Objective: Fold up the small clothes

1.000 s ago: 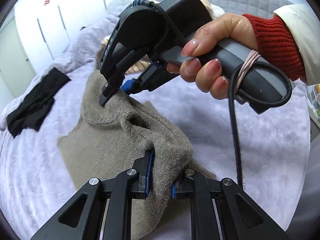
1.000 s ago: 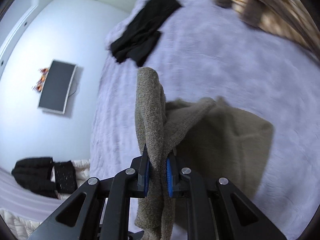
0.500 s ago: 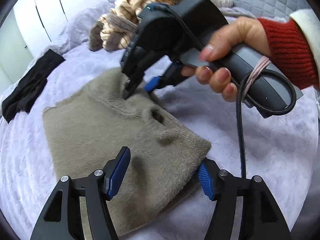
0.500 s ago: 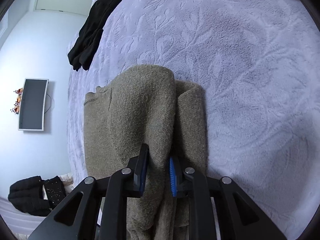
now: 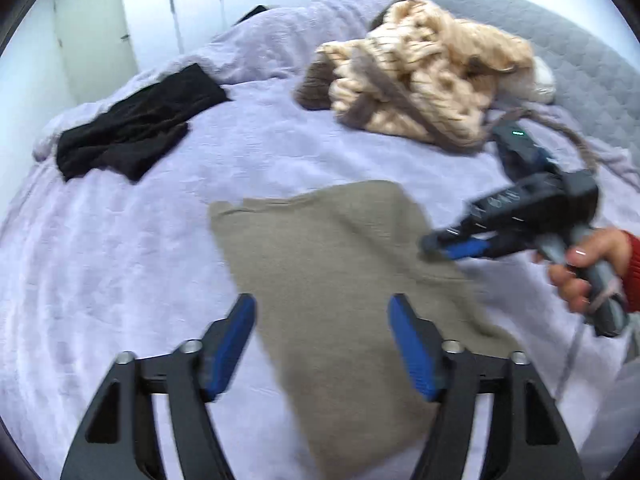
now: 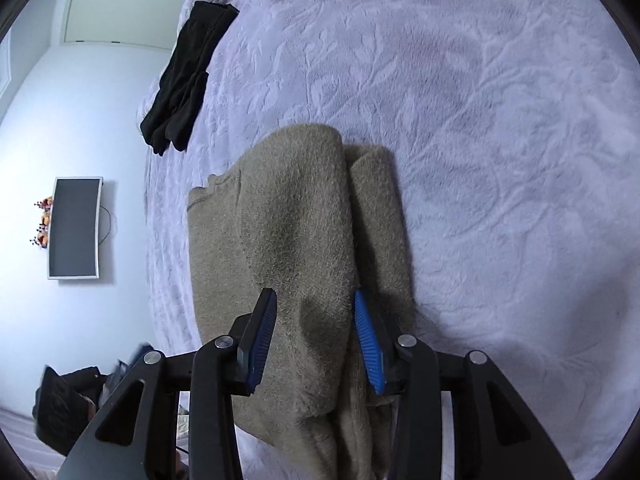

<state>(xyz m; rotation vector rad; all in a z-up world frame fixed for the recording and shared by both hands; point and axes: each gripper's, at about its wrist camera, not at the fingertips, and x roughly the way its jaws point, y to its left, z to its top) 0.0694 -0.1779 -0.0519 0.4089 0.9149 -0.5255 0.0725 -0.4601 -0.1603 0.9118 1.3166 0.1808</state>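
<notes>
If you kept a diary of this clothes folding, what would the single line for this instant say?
step: fold released | taupe knit garment: flat on lavender bedspread | left gripper: opening, nothing gripped | right gripper: opening, astride a fold

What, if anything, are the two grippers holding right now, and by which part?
Nothing is held. Both sets of jaws are opening: the left gripper hangs clear above the taupe garment, and the right gripper straddles its raised fold without pressing it.

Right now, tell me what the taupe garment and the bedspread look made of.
Taupe garment: soft knit, probably wool or a fleecy blend; matte, fuzzy nap, ribbed edge. Bedspread: plush lavender fabric, likely microfibre fleece; embossed leafy pattern, slight sheen.
</notes>
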